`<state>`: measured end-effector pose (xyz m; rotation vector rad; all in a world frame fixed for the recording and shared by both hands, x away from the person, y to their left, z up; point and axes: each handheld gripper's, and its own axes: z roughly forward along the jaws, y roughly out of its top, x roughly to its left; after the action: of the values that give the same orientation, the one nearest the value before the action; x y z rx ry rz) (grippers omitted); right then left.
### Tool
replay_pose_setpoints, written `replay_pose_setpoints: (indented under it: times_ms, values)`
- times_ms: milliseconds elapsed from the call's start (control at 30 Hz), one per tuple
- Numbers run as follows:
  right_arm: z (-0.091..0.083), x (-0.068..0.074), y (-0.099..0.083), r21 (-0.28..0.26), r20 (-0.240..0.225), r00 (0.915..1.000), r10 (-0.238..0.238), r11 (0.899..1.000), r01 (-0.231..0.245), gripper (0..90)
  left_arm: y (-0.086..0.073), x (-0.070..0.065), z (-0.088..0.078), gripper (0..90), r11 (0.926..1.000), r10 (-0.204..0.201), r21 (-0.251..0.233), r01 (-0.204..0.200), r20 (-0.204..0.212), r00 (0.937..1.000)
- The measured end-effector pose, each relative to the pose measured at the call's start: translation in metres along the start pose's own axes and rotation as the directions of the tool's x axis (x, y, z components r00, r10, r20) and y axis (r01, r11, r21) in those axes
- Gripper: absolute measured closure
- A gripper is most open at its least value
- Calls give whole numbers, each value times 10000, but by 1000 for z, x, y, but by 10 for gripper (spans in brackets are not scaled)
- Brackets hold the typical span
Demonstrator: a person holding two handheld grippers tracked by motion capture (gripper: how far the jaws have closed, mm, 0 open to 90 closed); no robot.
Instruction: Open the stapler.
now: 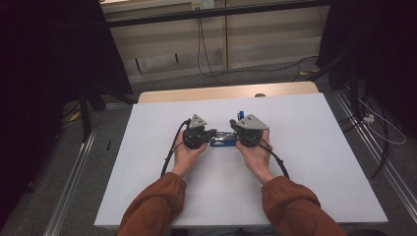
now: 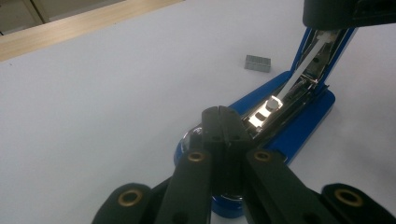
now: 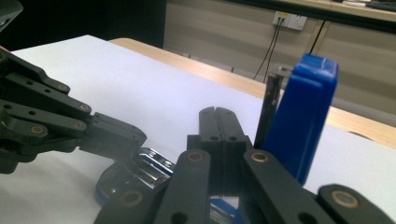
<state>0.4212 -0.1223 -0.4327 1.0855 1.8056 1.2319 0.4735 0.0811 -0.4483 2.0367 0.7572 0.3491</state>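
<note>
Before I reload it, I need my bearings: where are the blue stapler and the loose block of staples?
Blue stapler (image 2: 306, 122): left gripper view, on its blue base.
Grey staple block (image 2: 258, 63): left gripper view, on its top face.

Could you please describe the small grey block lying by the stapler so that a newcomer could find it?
On the white table, find the opened blue stapler. Just beyond its raised lid, apart from it, lies a strip of staples: the lone small grey metal bar.

A white tabletop (image 1: 319, 162) with a wooden far edge (image 1: 226, 91) is standing on a grey floor (image 1: 49, 162). Pale cabinet panels (image 1: 265, 44) are lining the far wall, black cables (image 1: 202, 49) are hanging down them, and dark curtains (image 1: 44, 64) are flanking both sides.
</note>
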Motion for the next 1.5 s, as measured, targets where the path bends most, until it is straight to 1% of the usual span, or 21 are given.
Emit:
replay_pose_setpoints:
  times_ms: [133,200,267,333,400,433,500,600,667,700,767,867,933,1000,1033,1067,1133,1233,1300,1433,1500]
  values:
    - [-1,-1,-1,-61,55,10000,-21,10000,22,900,0,-1,0,900,10000,-10,17,10,-15,10000]
    - [-2,-3,-1,-42,59,10000,62,10000,-61,900,0,-1,0,900,10000,-18,14,18,-7,10000]
    - [-3,-3,-1,-18,-2,10000,74,10000,-74,900,0,-1,0,900,10000,-17,5,17,-15,10000]
    - [-3,-3,-1,-28,41,10000,62,10000,-62,900,0,0,0,900,10000,0,10,0,-15,10000]
    - [-3,-5,-2,-46,215,9998,61,10000,-60,900,0,0,0,900,10000,-20,-6,20,-19,10000]
    - [-4,-6,-2,-29,229,9996,143,9999,-143,900,0,0,0,900,10000,-7,1,7,-27,10000]
    - [-4,-8,-2,-26,233,9996,132,9999,-131,900,0,0,0,900,10000,-11,13,11,-30,10000]
    - [-6,-13,-3,15,311,9993,217,9998,-218,900,0,-1,0,900,10000,-5,-2,5,-22,10000]
    - [-8,-16,-4,52,194,9986,487,9988,-488,900,0,-1,0,900,10000,-66,-2,66,-6,10000]
    - [-8,-16,-3,76,156,9986,512,9987,-513,900,-1,-1,0,900,9999,-103,-14,103,34,9999]
    - [-9,-15,-3,80,198,9991,366,9993,-368,900,-1,-1,0,900,9999,-101,-40,101,32,9999]
    - [-9,-18,-4,81,254,9989,394,9992,-396,900,-1,-1,0,900,9999,-128,-23,128,15,9999]
    - [-10,-19,-4,124,213,9988,450,9989,-453,900,-1,-2,2,900,9999,-125,-24,125,7,9999]
    - [-11,-20,-5,145,151,9992,373,9992,-375,900,-1,-2,2,900,10000,-21,-16,21,-19,10000]
    - [-11,-21,-5,123,102,9991,401,9991,-402,900,-1,-2,2,900,10000,-78,-11,78,-8,10000]
    - [-11,-21,-5,149,192,9991,366,9992,-369,900,-1,-2,2,900,10000,-79,-7,79,-8,10000]
    - [-12,-24,-7,146,182,9990,405,9991,-408,900,-1,-2,2,900,10000,-91,-9,91,-11,10000]
    - [-14,-28,-8,215,305,9988,380,9990,-386,900,-1,-2,2,900,10000,-84,-10,84,-6,10000]
    - [-15,-34,-10,218,394,9976,578,9980,-587,900,-1,-2,2,900,10000,-55,-6,55,-17,10000]
    - [-20,-43,-11,251,506,9969,608,9978,-621,900,-1,-2,2,900,10000,-77,-6,77,-6,10000]
    - [-23,-46,-11,201,469,9967,669,9975,-679,900,-1,-2,2,900,10000,-94,2,94,-9,10000]
